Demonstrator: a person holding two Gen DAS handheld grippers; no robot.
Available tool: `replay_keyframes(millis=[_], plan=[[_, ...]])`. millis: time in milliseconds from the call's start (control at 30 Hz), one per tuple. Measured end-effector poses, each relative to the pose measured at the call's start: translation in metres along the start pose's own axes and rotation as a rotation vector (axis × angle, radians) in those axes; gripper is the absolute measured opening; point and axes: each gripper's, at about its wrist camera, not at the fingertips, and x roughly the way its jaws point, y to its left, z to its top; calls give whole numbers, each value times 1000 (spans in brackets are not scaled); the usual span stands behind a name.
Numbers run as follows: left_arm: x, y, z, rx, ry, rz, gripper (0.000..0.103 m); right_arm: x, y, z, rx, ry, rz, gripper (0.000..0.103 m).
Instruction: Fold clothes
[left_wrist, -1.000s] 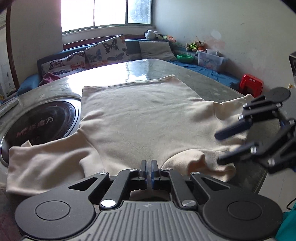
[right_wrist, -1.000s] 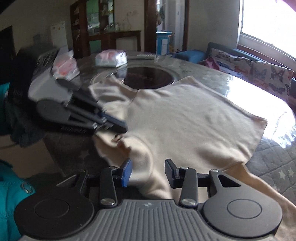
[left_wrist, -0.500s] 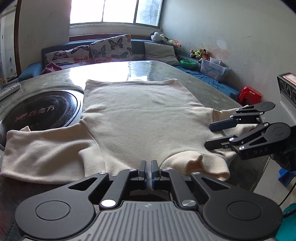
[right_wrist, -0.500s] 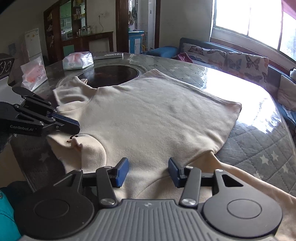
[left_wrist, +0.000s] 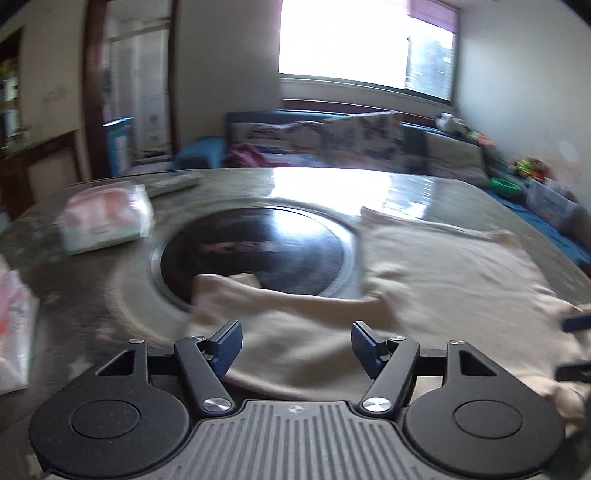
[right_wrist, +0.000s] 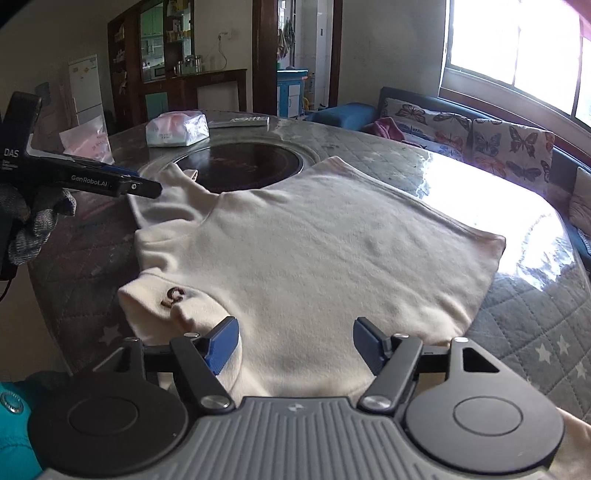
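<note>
A cream sweater (right_wrist: 314, 251) lies spread flat on a round table (right_wrist: 517, 325) covered by a grey quilted cloth with stars, filling the middle of the right wrist view. Its collar, with a small brown mark, sits at lower left of that frame, and one sleeve (right_wrist: 166, 195) runs toward the upper left, partly over a dark round plate (right_wrist: 243, 166) set in the tabletop.

The right gripper (right_wrist: 295, 341) sits at the bottom centre of its view, its blue-padded fingers spread wide apart over the sweater's near edge, holding nothing.

The left gripper (left_wrist: 296, 343) is likewise spread open at the bottom of its own blurred view, over the sleeve (left_wrist: 280, 306), which lies across the near rim of the dark plate (left_wrist: 258, 254). In the right wrist view the left gripper (right_wrist: 147, 186) enters from the left edge, held in a grey gloved hand (right_wrist: 37, 218), its tip at the sleeve end.

A wrapped white packet (right_wrist: 176, 129) rests at the far side of the table
</note>
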Motion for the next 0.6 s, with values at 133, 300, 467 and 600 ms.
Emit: replay_keyframes(millis=[133, 300, 467, 600], plan=[[11, 27, 2, -77, 6, 124, 68, 7, -2, 2, 25, -2, 0, 71], [22, 41, -2, -132, 42, 90, 60, 11, -2, -1, 35, 6, 3, 71], [25, 31, -3, -100, 30, 59, 15, 13, -5, -2, 54, 7, 4, 71], [9, 5, 5, -47, -42, -35, 12, 14, -6, -3, 61, 6, 2, 71]])
